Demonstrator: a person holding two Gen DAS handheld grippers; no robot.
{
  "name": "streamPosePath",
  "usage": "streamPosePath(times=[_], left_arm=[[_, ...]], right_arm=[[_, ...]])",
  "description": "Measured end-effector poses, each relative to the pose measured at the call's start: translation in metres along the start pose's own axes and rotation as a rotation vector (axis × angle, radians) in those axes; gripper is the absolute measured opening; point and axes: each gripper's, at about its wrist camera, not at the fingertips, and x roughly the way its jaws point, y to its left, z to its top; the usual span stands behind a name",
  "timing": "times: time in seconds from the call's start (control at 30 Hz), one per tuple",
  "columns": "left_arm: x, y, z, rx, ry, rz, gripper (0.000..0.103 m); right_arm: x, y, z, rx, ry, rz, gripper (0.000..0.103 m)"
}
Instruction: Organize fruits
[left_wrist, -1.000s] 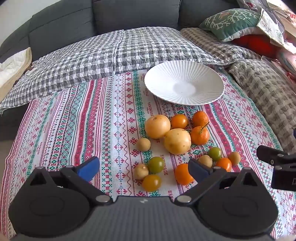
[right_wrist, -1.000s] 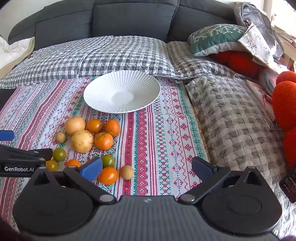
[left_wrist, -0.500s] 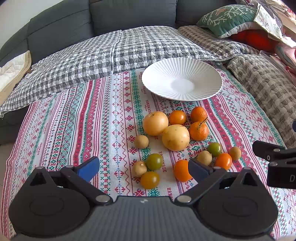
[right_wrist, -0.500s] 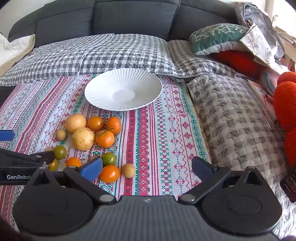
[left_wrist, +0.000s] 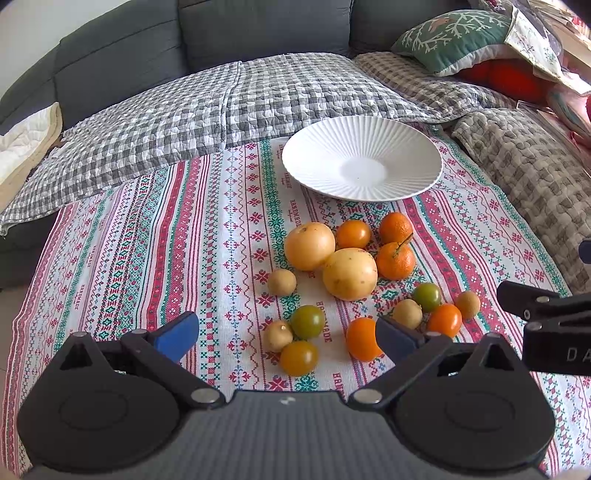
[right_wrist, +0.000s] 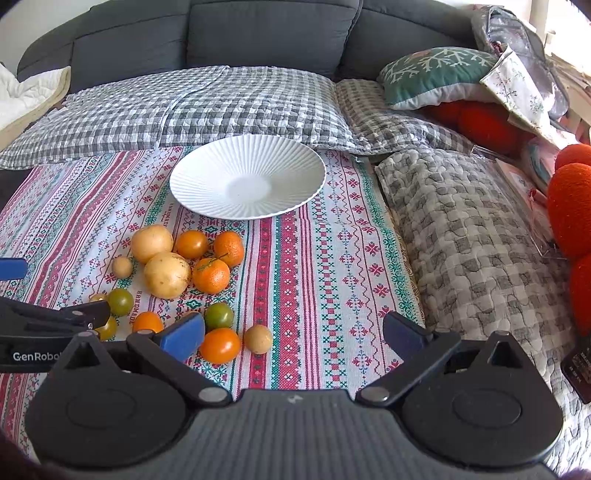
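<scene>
A white ribbed plate sits empty at the back of the striped cloth. In front of it lie several fruits: two big yellow ones, mandarins, green tomatoes, orange tomatoes and small tan longans. My left gripper hangs open just before the nearest fruits, holding nothing. My right gripper is open over bare cloth to the right of the fruits. Each gripper's tip shows in the other's view.
The patterned cloth lies over a sofa seat. Grey checked blankets lie behind and to the right. A green cushion and red cushions crowd the right side. A dark sofa back rises behind.
Both grippers have crept forward toward the fruits and plate, which now look slightly closer and lower in view. Both stayed open. No fruit has moved.
</scene>
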Motion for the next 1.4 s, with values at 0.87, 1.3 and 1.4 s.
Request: streamPosePath(times=[0.87, 1.3, 1.4], left_arm=[[0.0001, -0.002, -0.0029, 0.008, 0.002, -0.004, 0.098], [0.0003, -0.0023, -0.0029, 0.009, 0.007, -0.002, 0.098], [0.0006, -0.0024, -0.0023, 0.01, 0.009, -0.005, 0.098]], right_arm=[[0.0052, -0.0031, -0.0002, 0.001, 0.02, -0.022, 0.103], [0.007, -0.0041, 0.0, 0.001, 0.027, -0.03, 0.103], [0.0071, -0.0038, 0.0001, 0.001, 0.028, -0.03, 0.103]])
